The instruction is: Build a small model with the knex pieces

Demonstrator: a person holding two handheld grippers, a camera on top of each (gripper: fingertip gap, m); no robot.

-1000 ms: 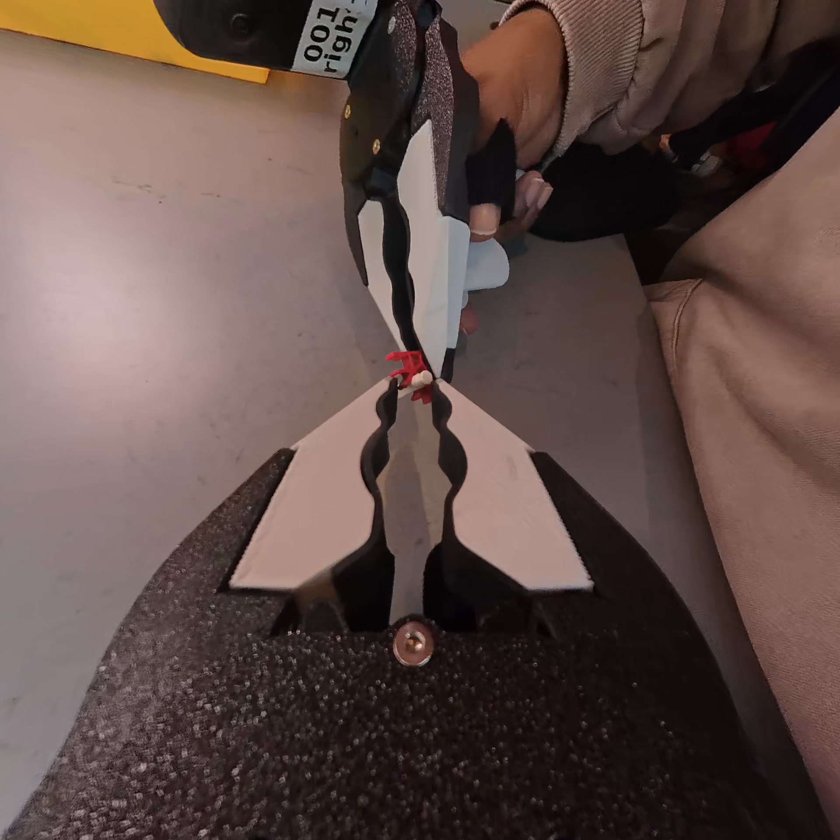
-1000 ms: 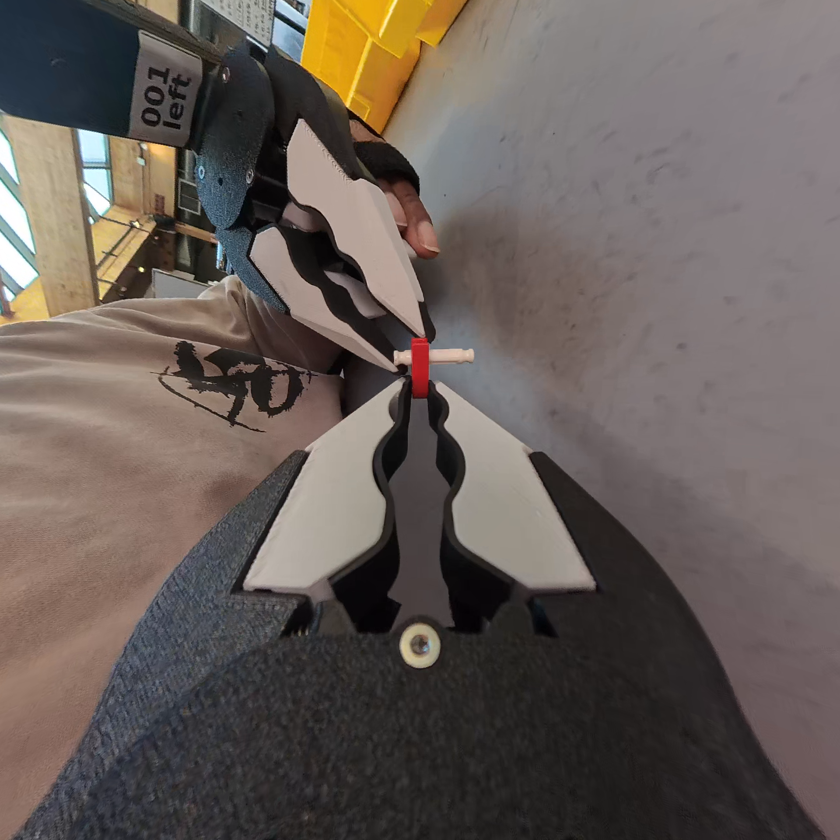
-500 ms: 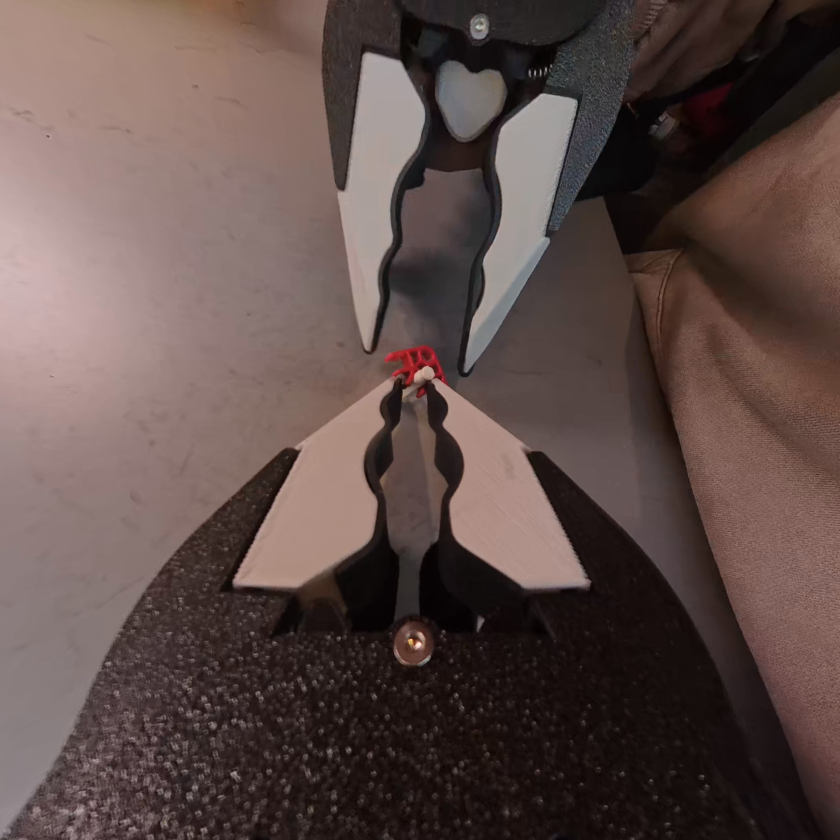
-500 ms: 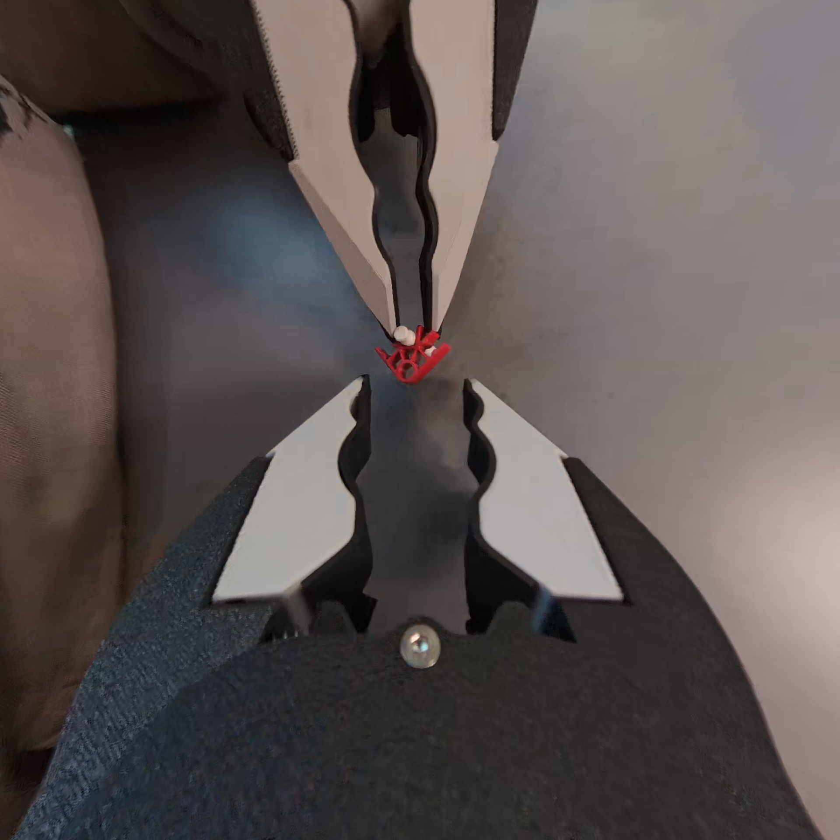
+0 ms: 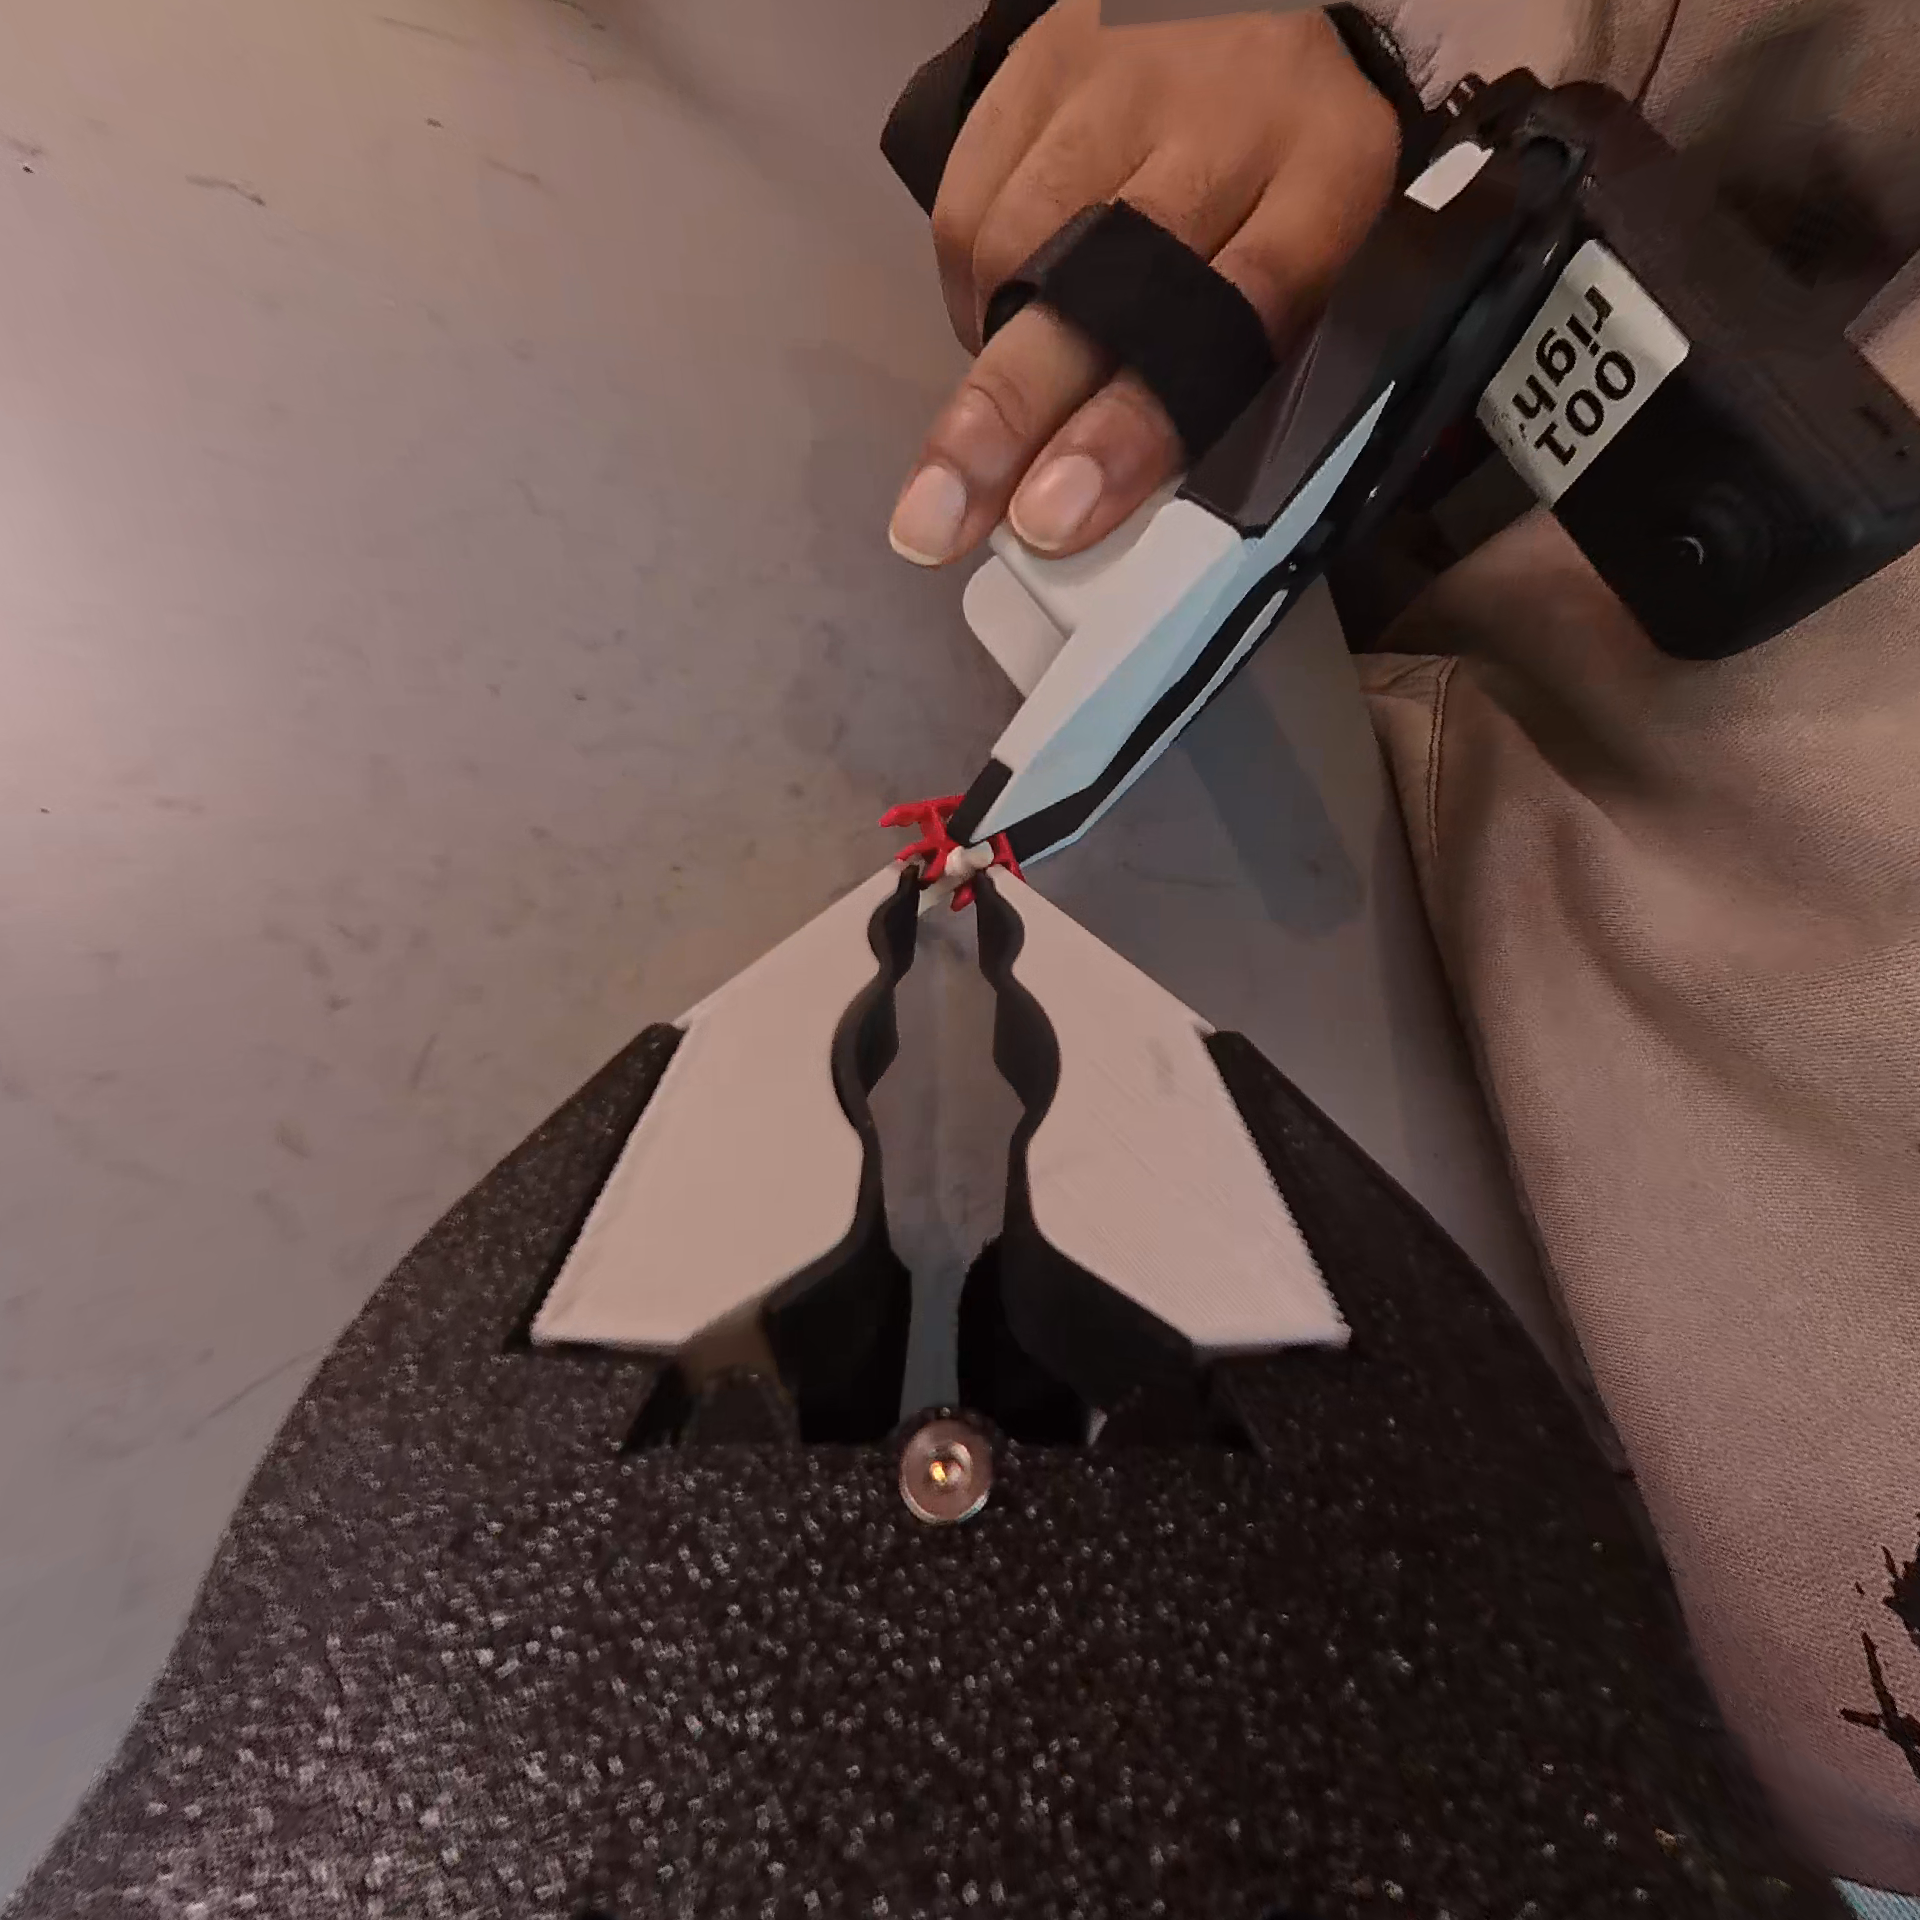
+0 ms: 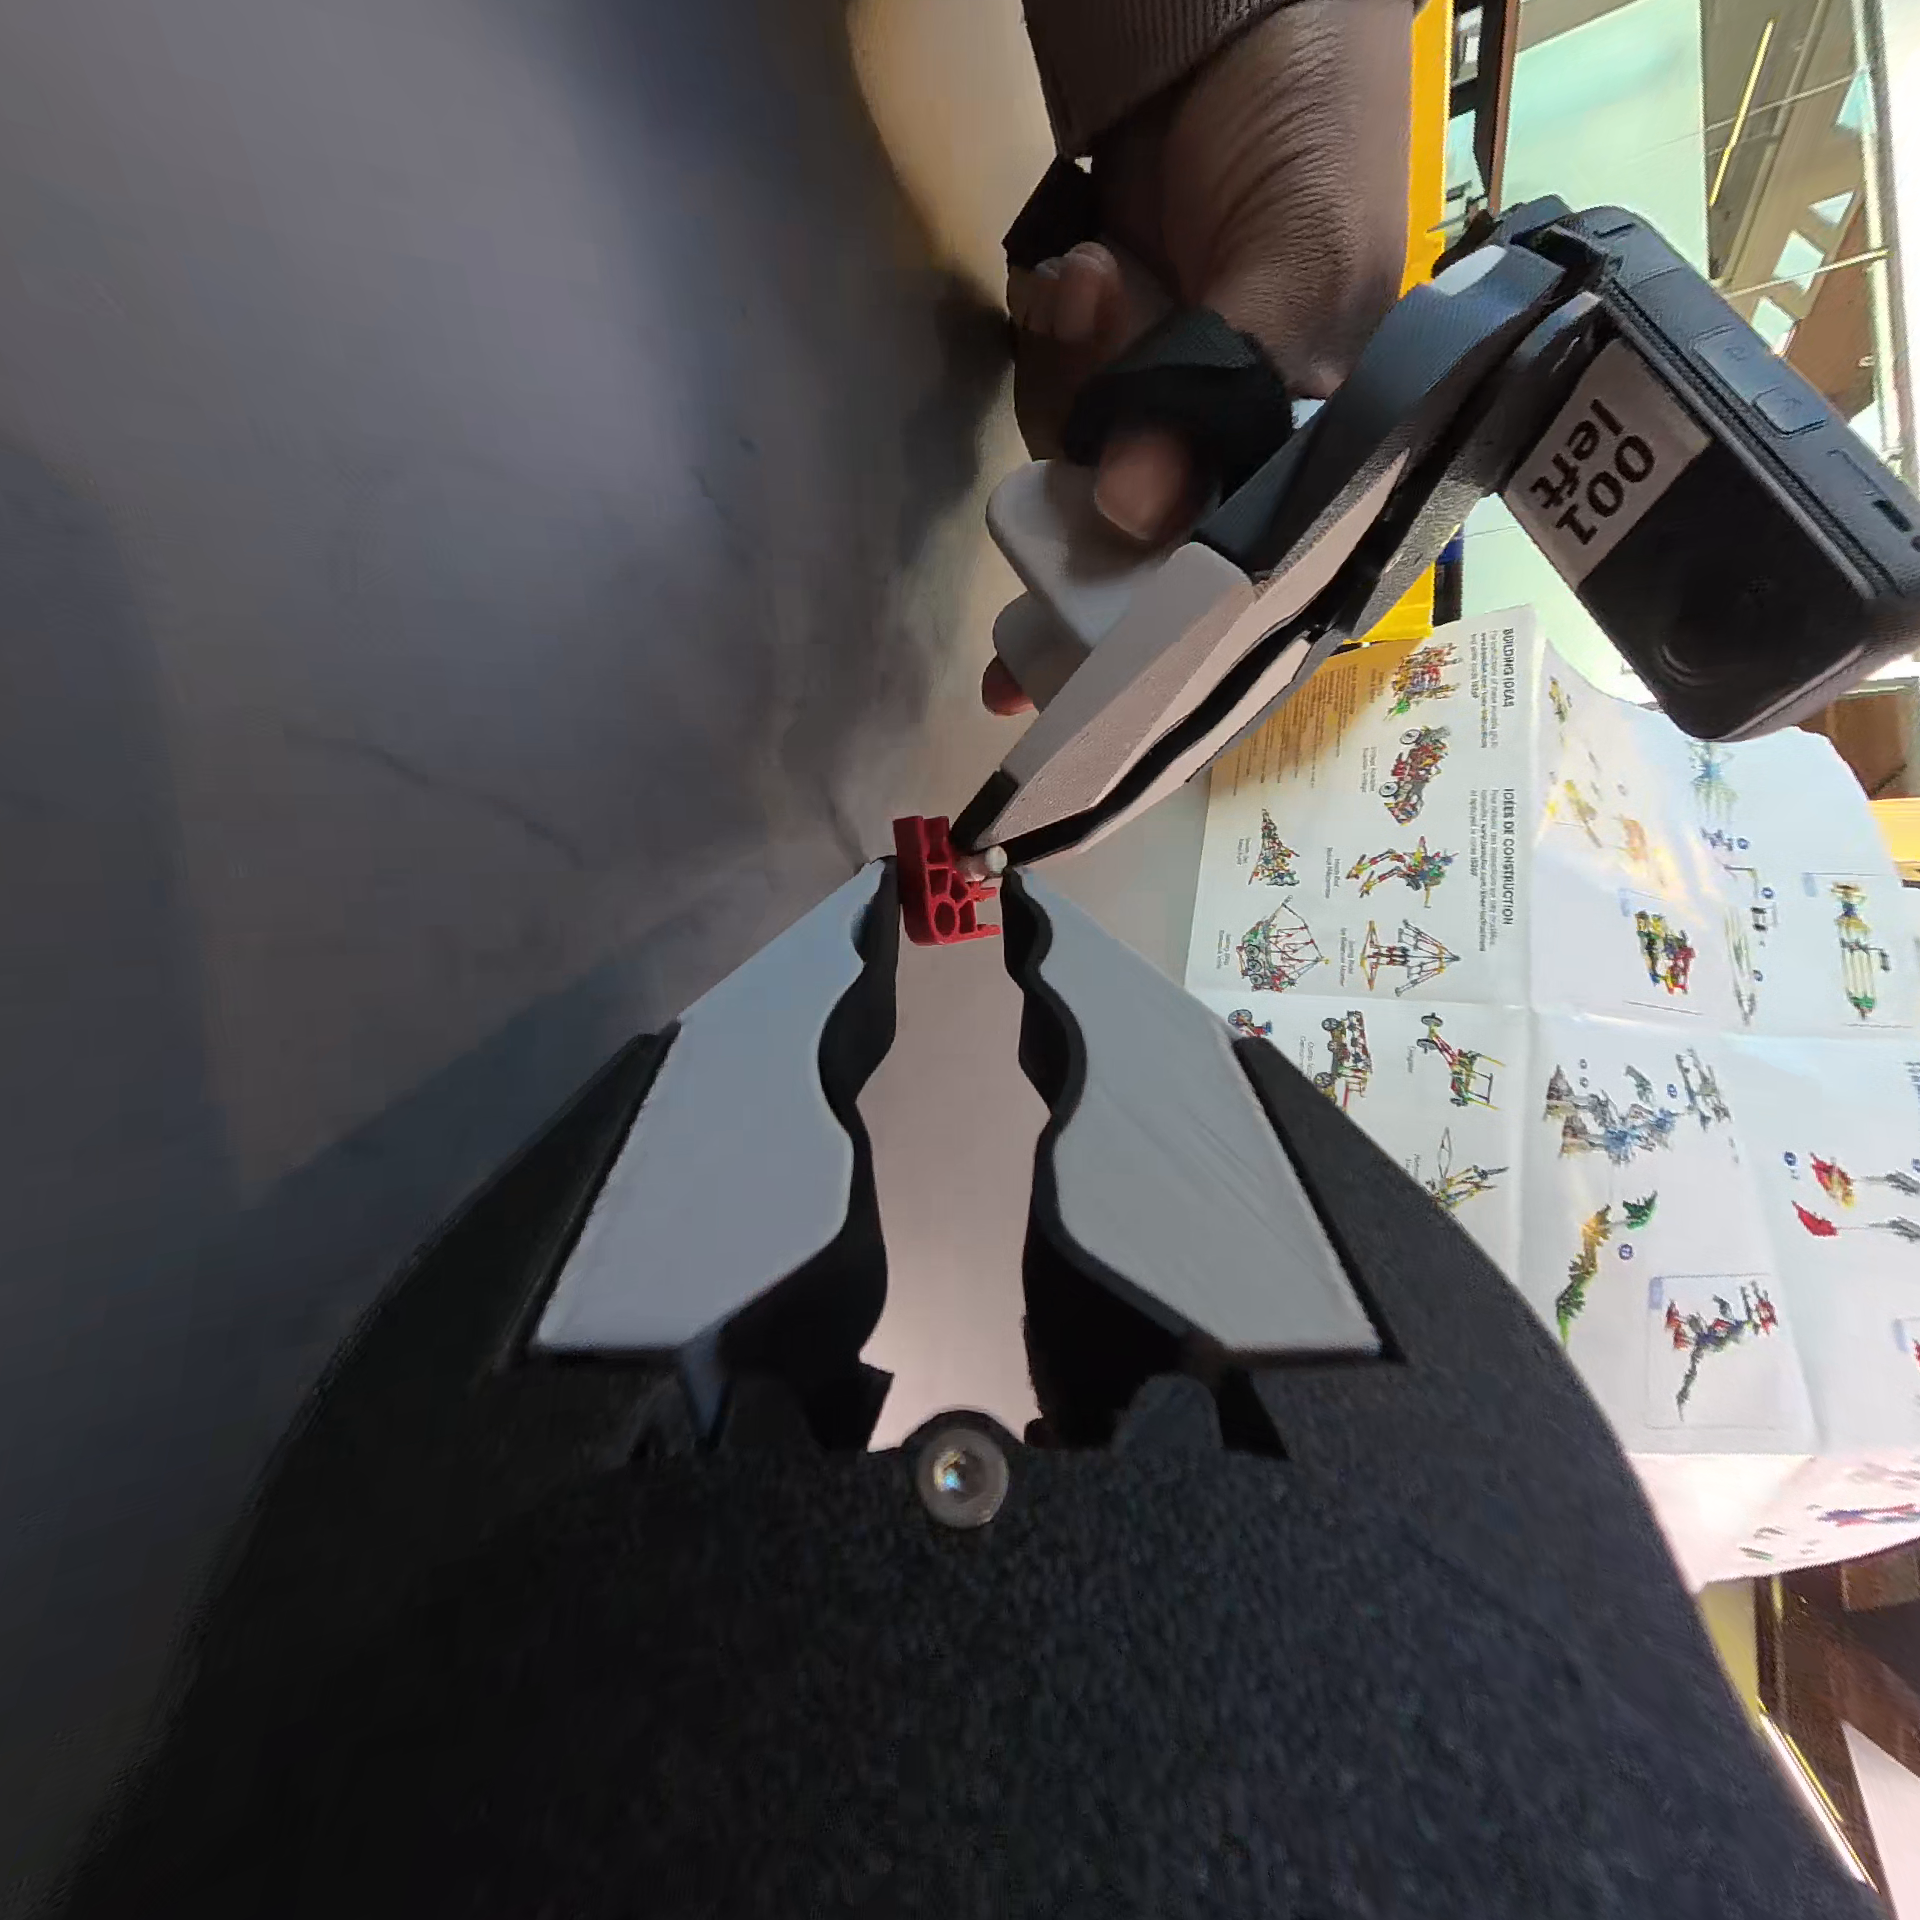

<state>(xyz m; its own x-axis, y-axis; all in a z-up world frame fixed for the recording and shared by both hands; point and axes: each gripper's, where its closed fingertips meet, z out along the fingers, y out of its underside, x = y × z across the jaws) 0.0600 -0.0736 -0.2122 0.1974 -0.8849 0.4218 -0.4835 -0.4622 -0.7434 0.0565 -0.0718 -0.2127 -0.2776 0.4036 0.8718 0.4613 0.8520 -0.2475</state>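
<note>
A small red connector (image 5: 914, 823) sits on a short white rod (image 5: 961, 862), both held in the air above the grey tabletop (image 5: 416, 623). My left gripper (image 5: 948, 881) is shut on the white rod at its very tips. My right gripper (image 5: 987, 831) comes in from the upper right and pinches the red connector. In the right wrist view, my right gripper (image 6: 948, 883) has the red connector (image 6: 935, 904) between its tips. There my left gripper (image 6: 982, 836) reaches in from the upper right with the white rod (image 6: 992, 857) at its tip.
A printed instruction sheet (image 6: 1558, 1039) with pictures of toy models lies on the table to the right. A yellow bin edge (image 6: 1432, 125) stands behind it. A person's beige garment (image 5: 1662, 1039) fills the right side. A hand (image 5: 1122, 260) grips each gripper's handle. My two grippers' fingertips are within a few centimetres of each other.
Half a second ago my right gripper was open, facing the left one. It has now swung round to the side and shut on the red connector. My left gripper still holds the rod.
</note>
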